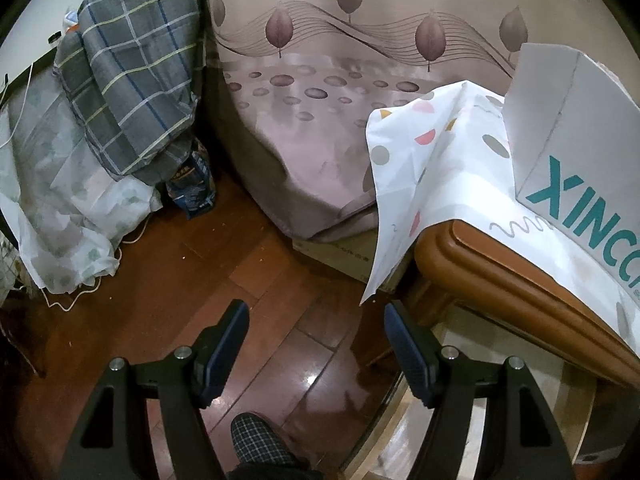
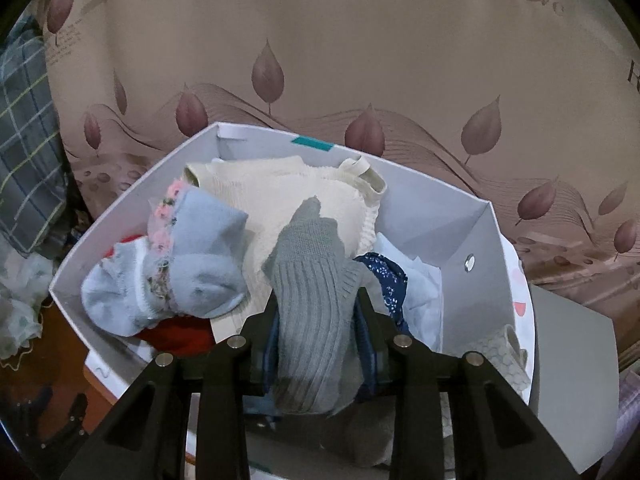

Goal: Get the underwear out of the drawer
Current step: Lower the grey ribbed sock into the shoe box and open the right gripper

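Note:
A white cardboard box (image 2: 460, 216) holds a heap of small clothes. In it lie a cream knitted garment (image 2: 280, 188), light blue socks with floral trim (image 2: 200, 256), a navy flowered piece (image 2: 386, 276) and something red (image 2: 176, 336). My right gripper (image 2: 320, 300) is shut on a grey ribbed knitted piece (image 2: 308, 264), which stands up between the jaws above the box's near side. In the left wrist view the same box (image 1: 580, 128) sits at the right. My left gripper (image 1: 316, 320) hangs open over the wooden floor with nothing between its fingers.
The box stands on a dotted white cloth (image 1: 420, 168) over a wooden table (image 1: 500, 272). A bed with a leaf-patterned cover (image 1: 320, 120) lies behind. A plaid quilt (image 1: 132, 72) is piled at the left. A person's checked slipper (image 1: 260, 440) is on the floor below.

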`<action>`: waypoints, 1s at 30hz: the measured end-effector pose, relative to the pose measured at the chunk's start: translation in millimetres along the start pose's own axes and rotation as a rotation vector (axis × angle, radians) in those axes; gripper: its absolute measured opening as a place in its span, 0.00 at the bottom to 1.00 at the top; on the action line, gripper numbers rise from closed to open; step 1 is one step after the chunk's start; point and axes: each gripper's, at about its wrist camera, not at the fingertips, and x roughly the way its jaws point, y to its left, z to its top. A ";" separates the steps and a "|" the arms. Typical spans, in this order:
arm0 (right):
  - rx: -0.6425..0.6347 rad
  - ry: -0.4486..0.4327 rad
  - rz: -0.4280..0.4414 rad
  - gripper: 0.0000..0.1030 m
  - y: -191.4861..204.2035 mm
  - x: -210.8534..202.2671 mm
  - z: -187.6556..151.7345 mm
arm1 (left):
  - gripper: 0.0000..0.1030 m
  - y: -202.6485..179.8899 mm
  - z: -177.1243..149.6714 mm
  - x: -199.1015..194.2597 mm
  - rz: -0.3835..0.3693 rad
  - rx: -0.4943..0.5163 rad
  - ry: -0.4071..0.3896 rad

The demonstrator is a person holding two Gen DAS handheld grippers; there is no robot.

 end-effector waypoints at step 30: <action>0.054 -0.178 -0.001 0.97 -24.2 -122.6 -58.6 | 0.70 -38.5 -19.2 -10.8 -0.021 0.147 -0.047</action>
